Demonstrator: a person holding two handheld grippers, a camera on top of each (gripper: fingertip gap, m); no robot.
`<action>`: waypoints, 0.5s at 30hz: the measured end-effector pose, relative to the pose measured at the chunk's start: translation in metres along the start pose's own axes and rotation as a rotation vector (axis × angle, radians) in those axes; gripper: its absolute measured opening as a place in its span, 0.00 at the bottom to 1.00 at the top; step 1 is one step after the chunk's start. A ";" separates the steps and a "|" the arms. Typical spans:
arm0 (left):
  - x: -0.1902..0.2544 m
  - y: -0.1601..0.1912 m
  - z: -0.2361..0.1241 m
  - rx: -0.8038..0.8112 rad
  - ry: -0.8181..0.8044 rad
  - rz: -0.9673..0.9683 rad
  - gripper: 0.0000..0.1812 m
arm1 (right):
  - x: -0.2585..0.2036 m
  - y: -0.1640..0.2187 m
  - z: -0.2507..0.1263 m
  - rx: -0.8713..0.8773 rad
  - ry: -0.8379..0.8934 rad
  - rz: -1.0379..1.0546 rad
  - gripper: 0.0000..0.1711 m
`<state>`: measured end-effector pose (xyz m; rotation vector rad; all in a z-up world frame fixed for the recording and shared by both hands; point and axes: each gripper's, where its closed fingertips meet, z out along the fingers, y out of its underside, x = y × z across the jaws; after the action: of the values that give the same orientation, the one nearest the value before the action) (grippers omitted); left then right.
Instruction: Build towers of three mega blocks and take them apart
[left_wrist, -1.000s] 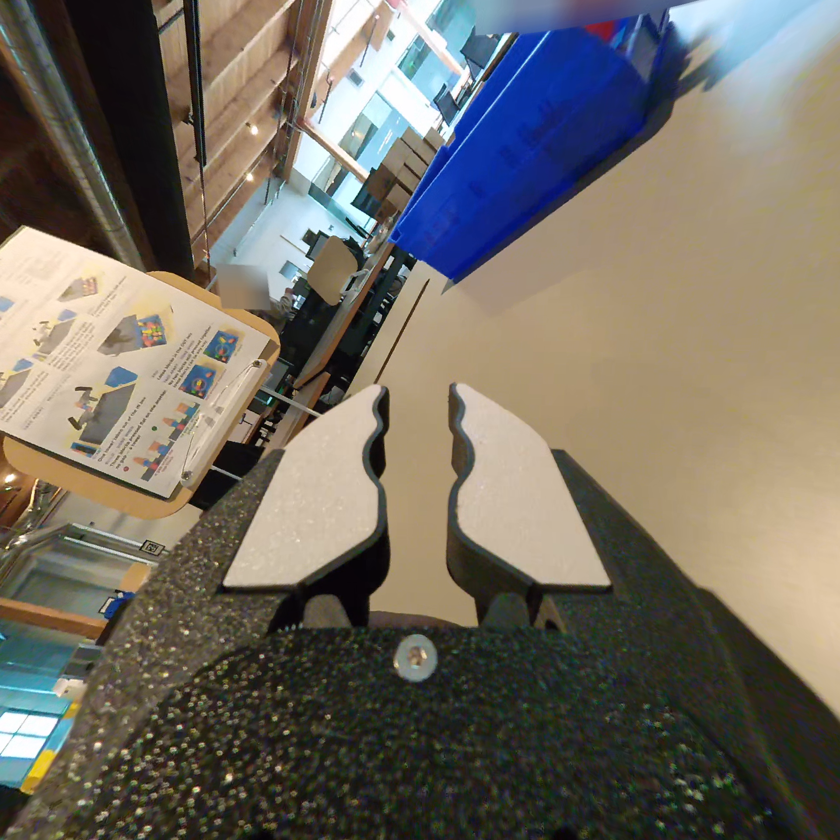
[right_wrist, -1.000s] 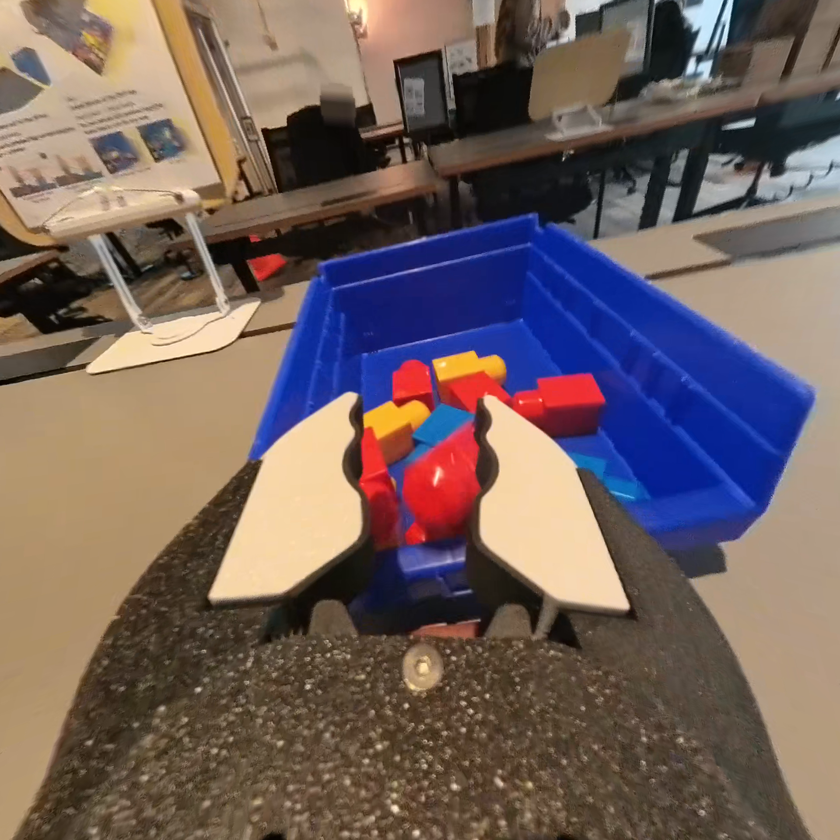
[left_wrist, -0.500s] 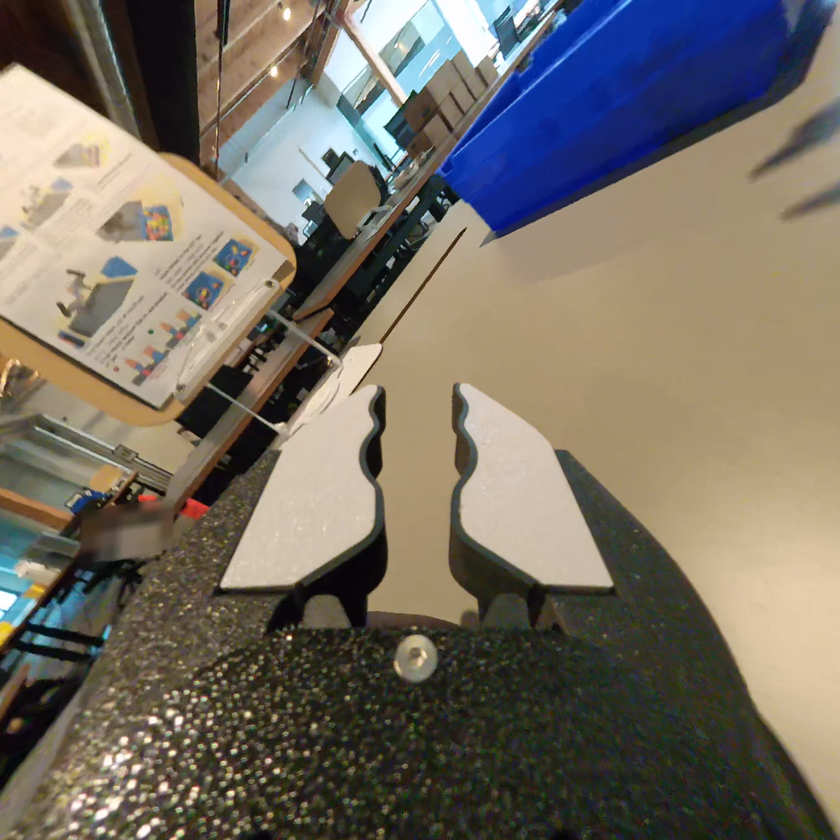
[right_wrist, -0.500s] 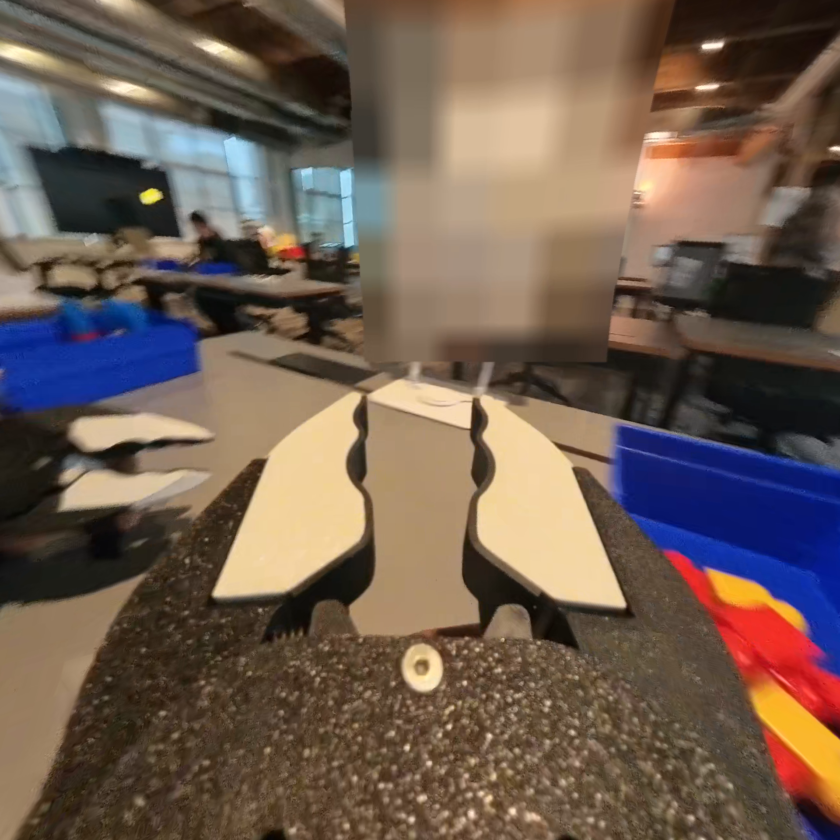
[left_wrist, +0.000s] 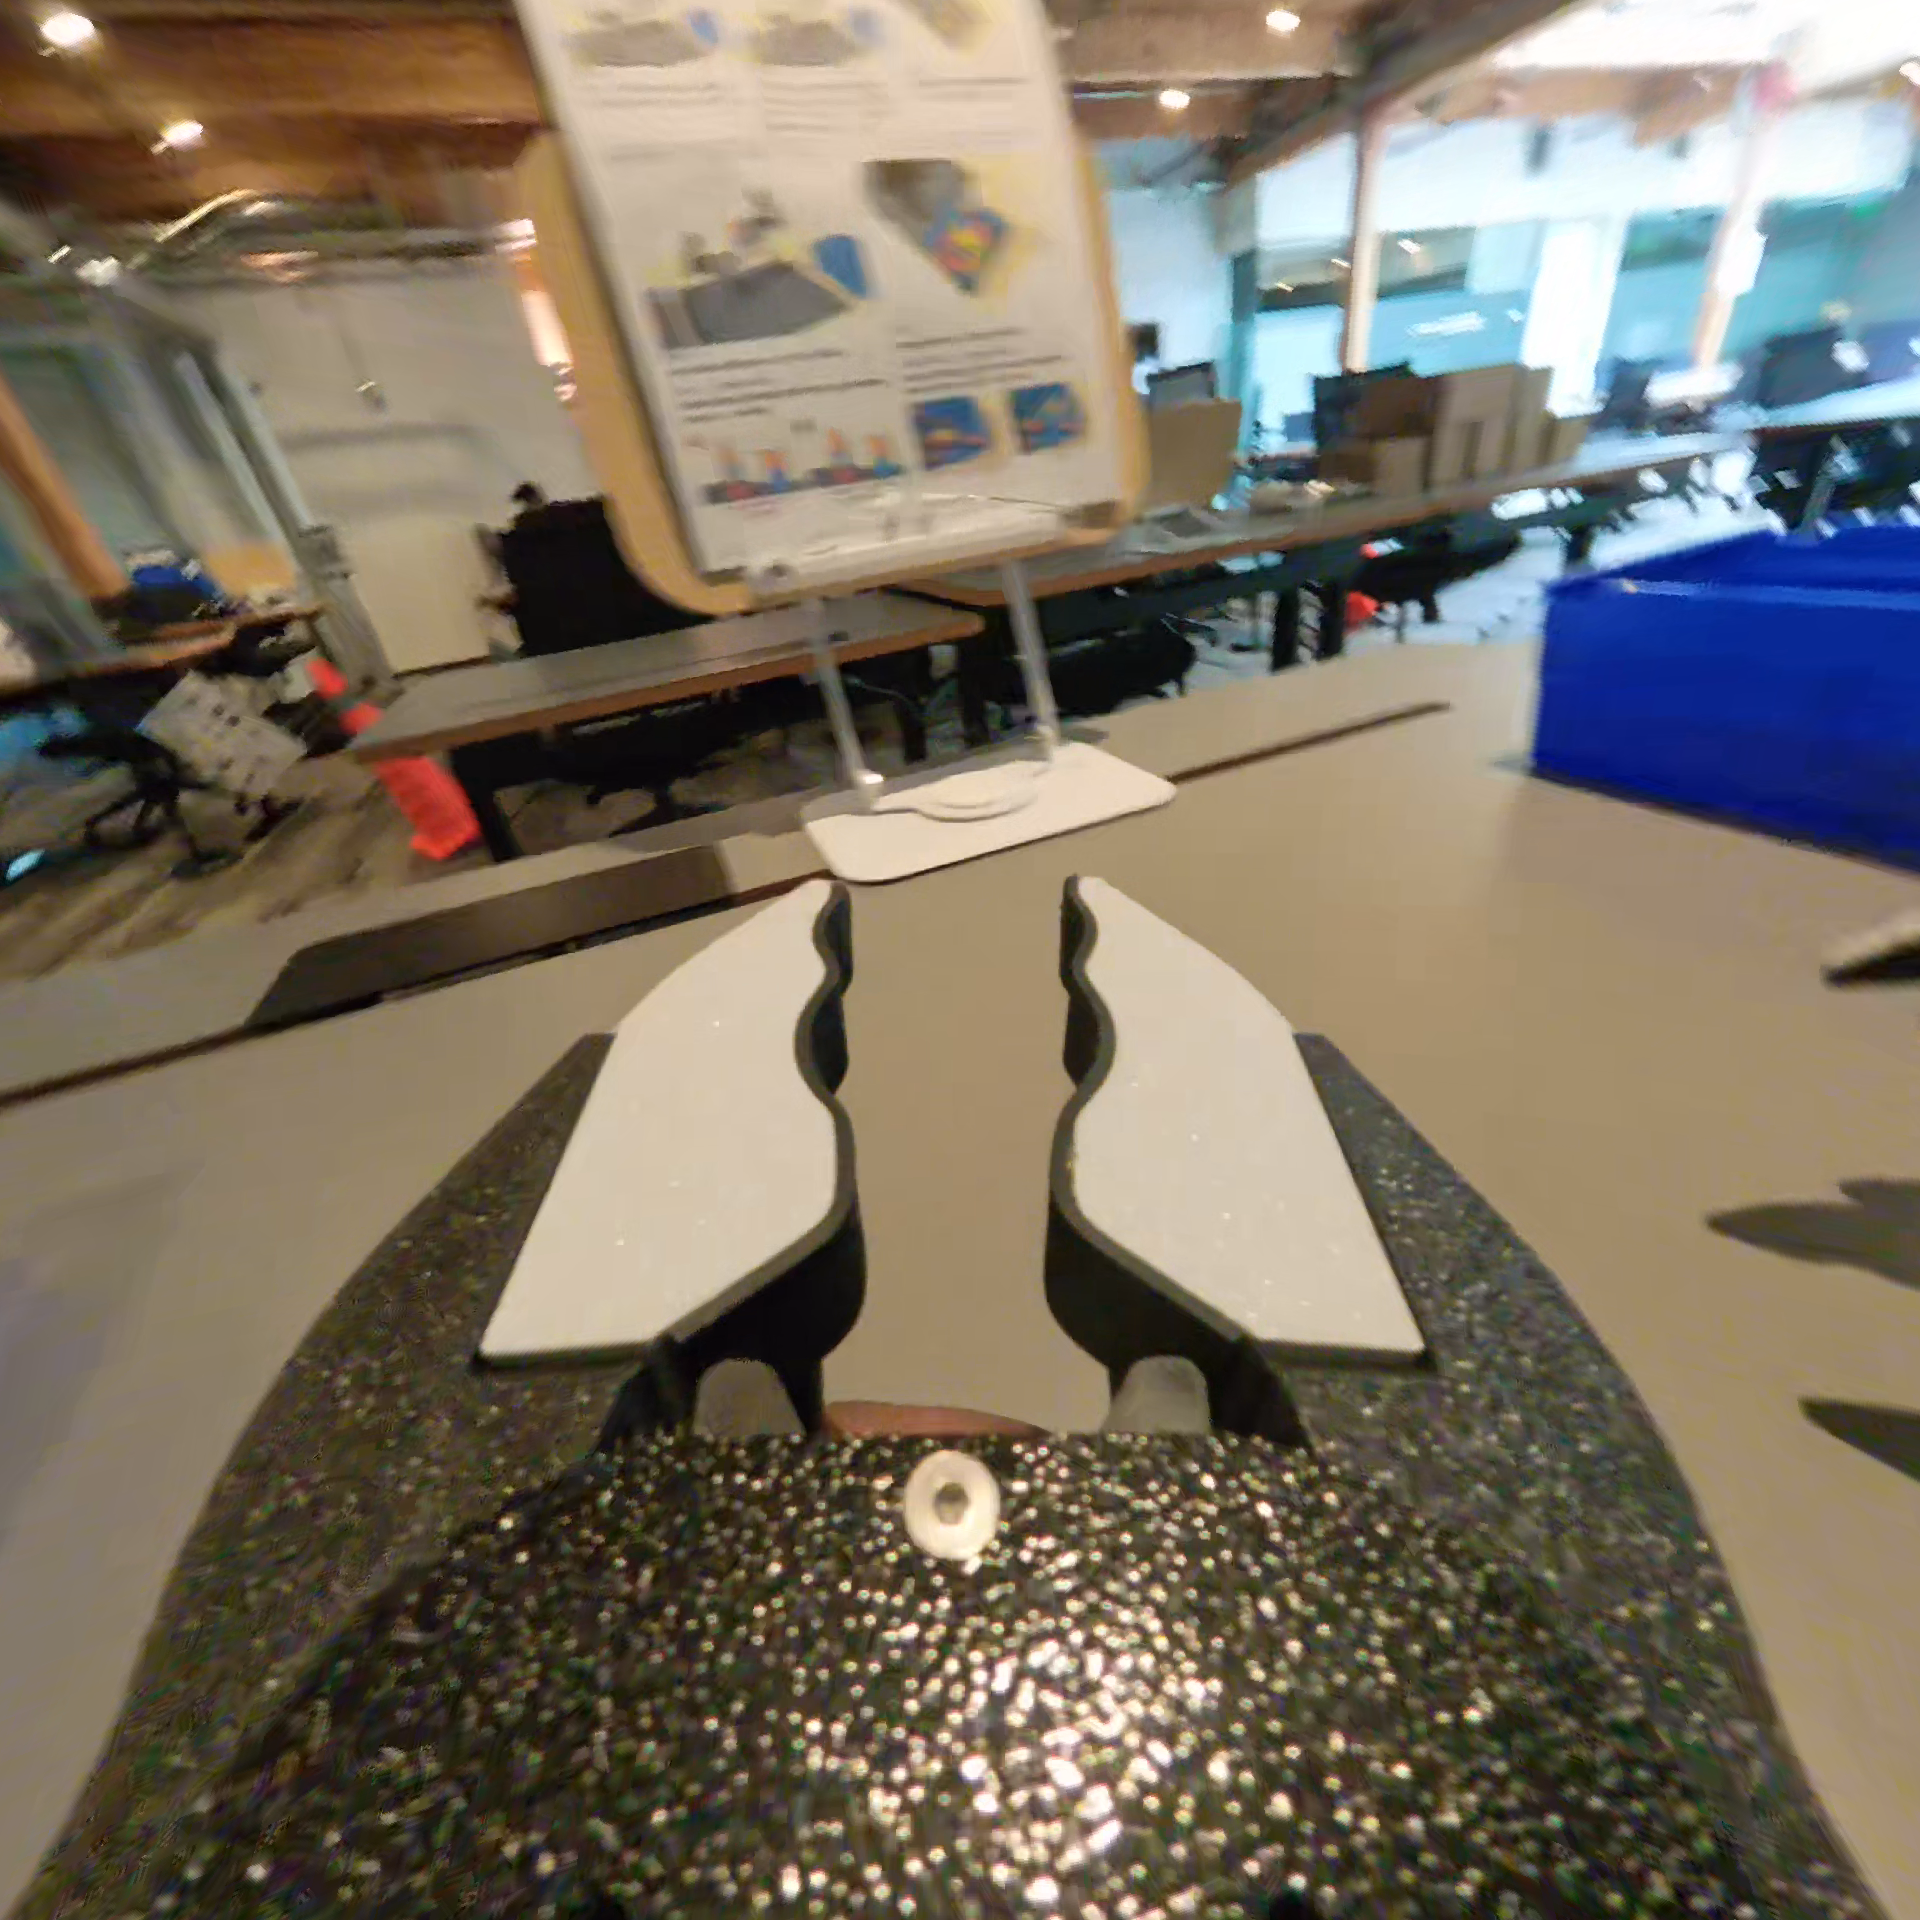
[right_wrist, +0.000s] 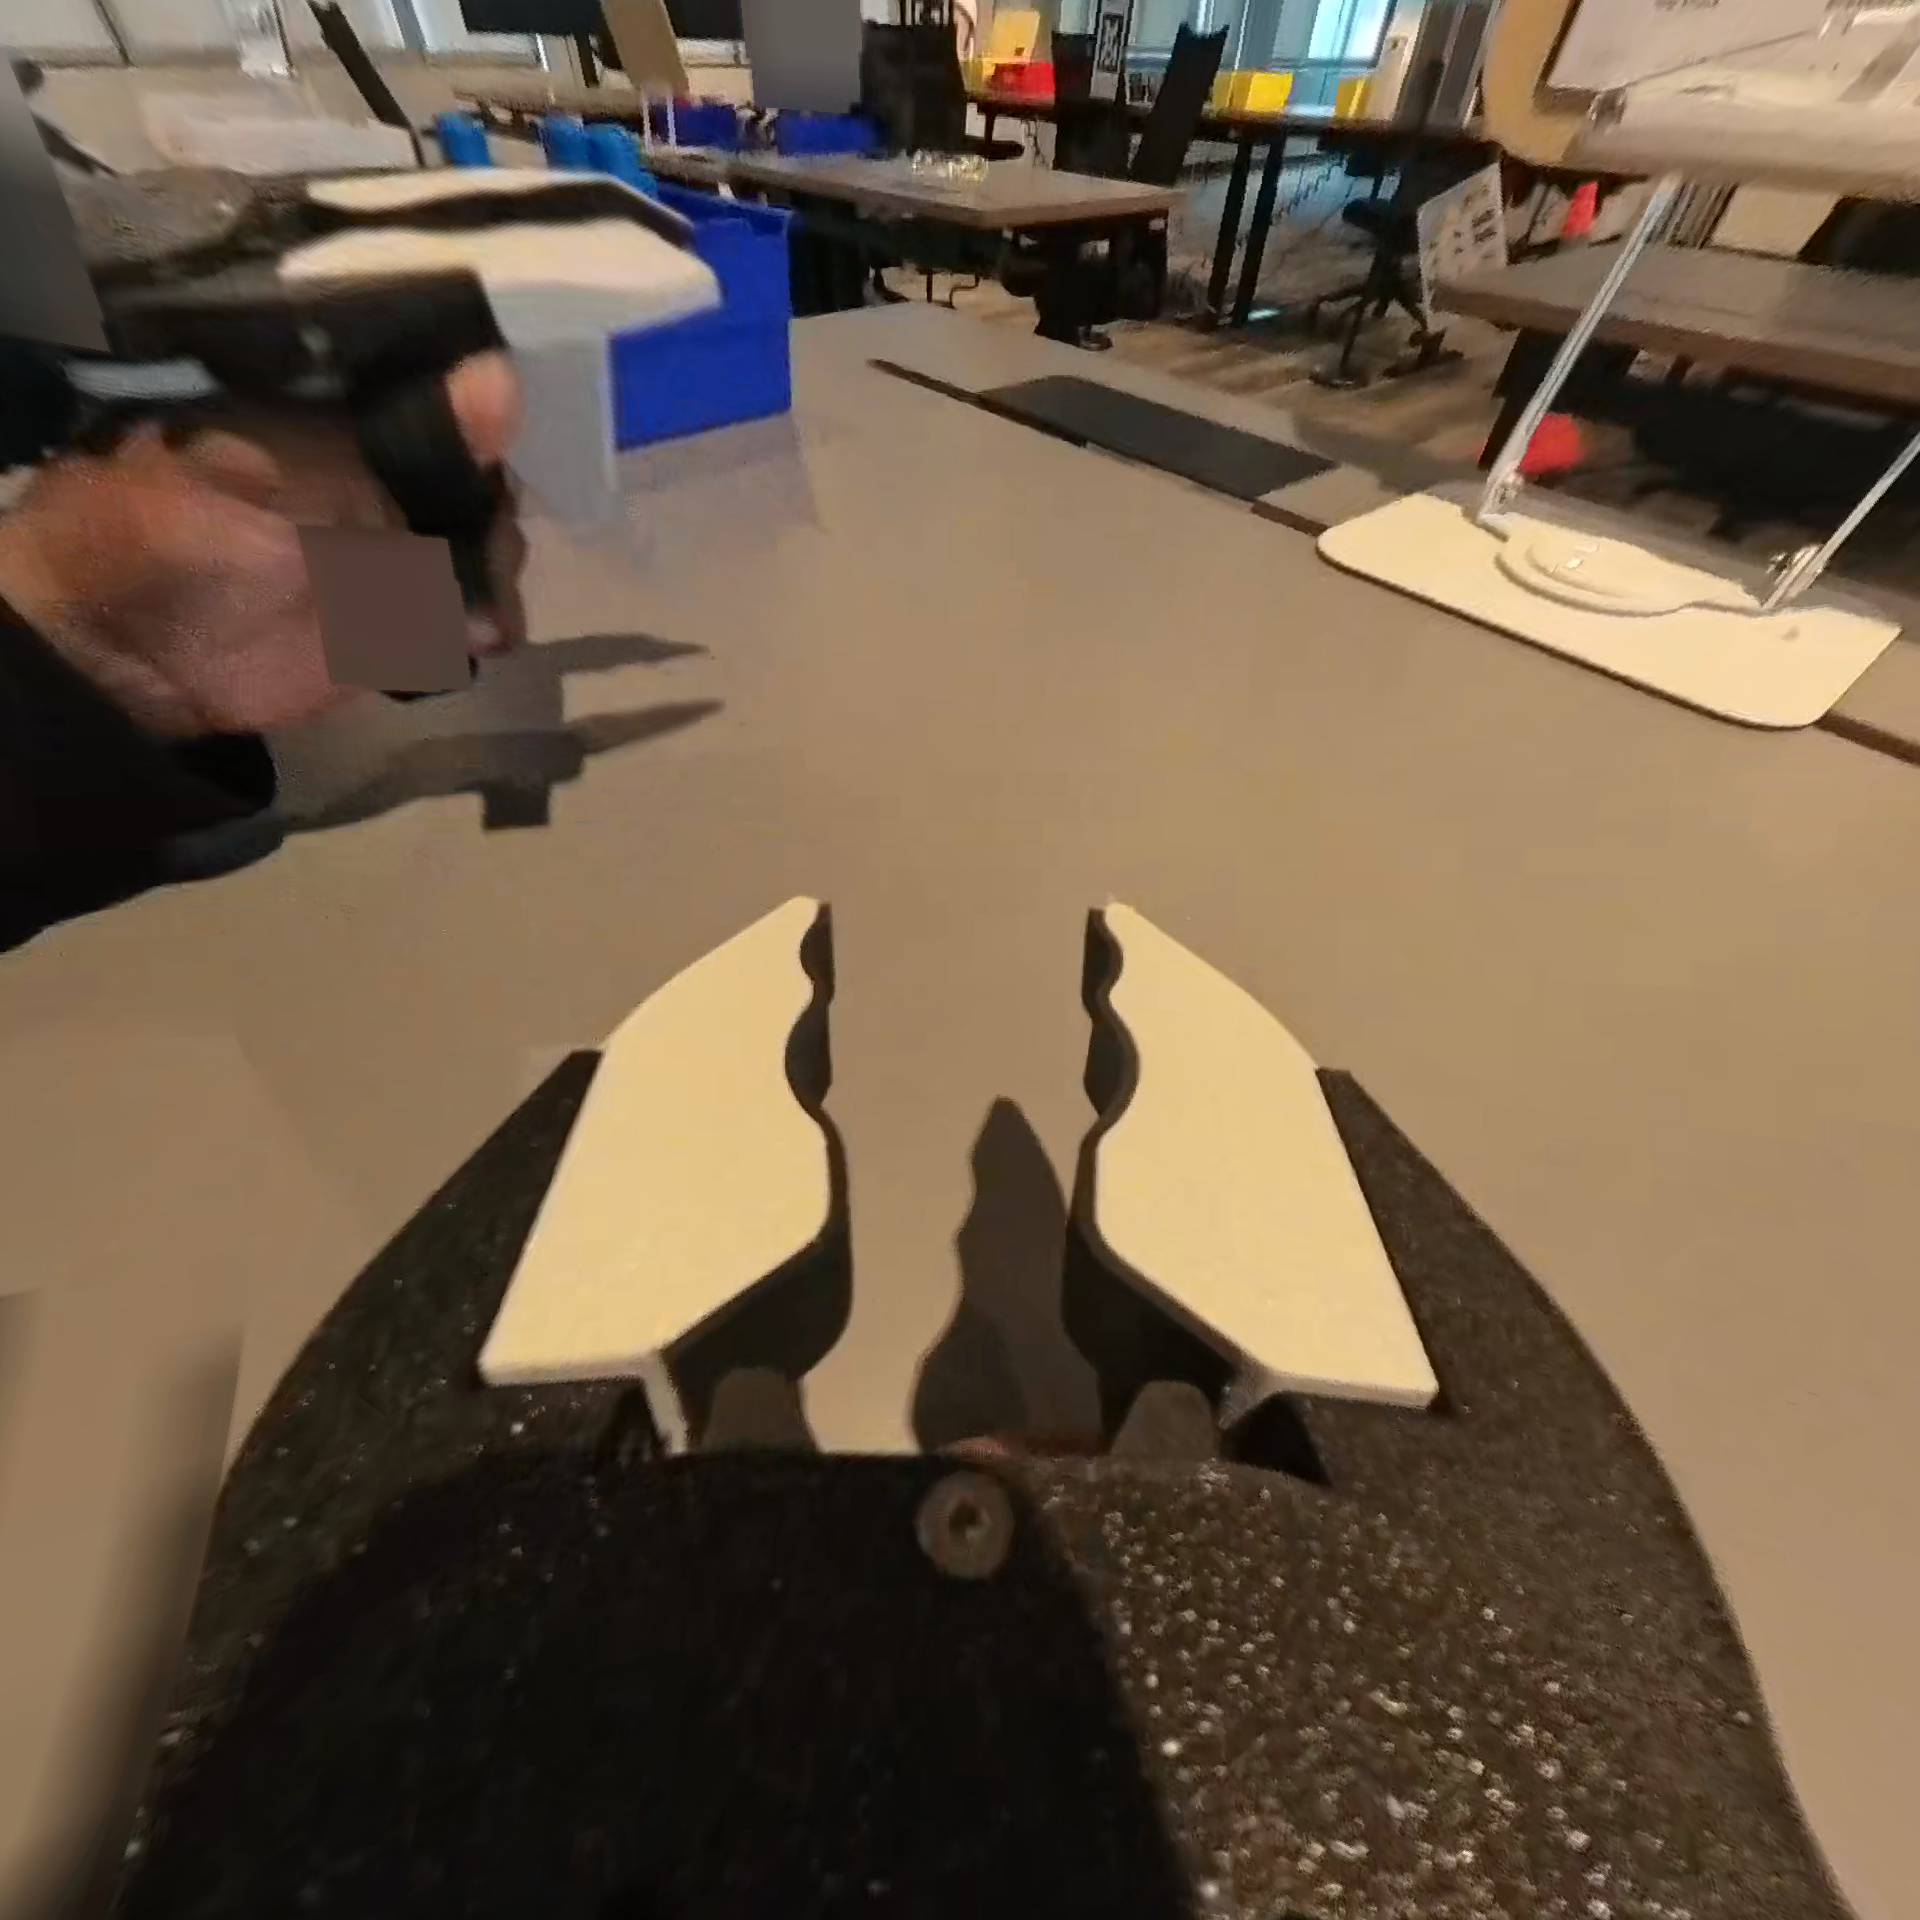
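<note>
vs 1 s ago: the red block seen between the fingers of the right black speckled two-finger gripper (right_wrist: 958, 914) is gone; its jaws are now spread with nothing but bare table between them. the left black speckled two-finger gripper (left_wrist: 954, 914), rolled sideways before, is now levelled; it is likewise released and empty, gap unchanged.

landmark: white flat-based clear-legged stand carrying a printed instruction board (left_wrist: 987, 800). the left gripper is aimed straight at it, just short of its base. the blue plastic bin (left_wrist: 1725, 686) is seen right of the stand, at the frame edge; the mega blocks inside it are not visible in either current view, so their orientation and long axis cannot be told. a blurred tip of the right gripper is seen at the right edge, nearer than the bin.

in the right wrist view the stand is up and to the right (right_wrist: 1621, 613); the left gripper (right_wrist: 665, 249) is seen well left of it, held by a hand (right_wrist: 208, 582), fingers pointing right. a second blue bin (right_wrist: 707, 343) lies behind it. the grey matte tabletop (right_wrist: 1039, 644) between both grippers and the stand carries nothing but gripper shadows; no obstruction is seen there. desks and chairs are seen beyond the stand, blurred.
</note>
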<state>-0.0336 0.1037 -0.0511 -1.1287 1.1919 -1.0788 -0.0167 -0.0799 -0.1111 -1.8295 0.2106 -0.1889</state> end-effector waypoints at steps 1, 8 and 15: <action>-0.022 -0.003 -0.006 -0.001 -0.041 -0.042 0.22 | 0.001 -0.001 -0.001 0.006 0.001 0.015 0.26; -0.224 -0.055 -0.067 -0.069 -0.389 -0.080 0.22 | 0.005 -0.001 -0.002 0.016 -0.016 0.077 0.25; -0.366 0.003 -0.063 -0.534 -0.413 -0.100 0.24 | 0.000 0.000 0.001 -0.004 -0.041 0.075 0.25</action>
<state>-0.1236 0.4623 -0.0107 -1.7411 1.1219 -0.5589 -0.0165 -0.0787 -0.1118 -1.8244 0.2499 -0.0984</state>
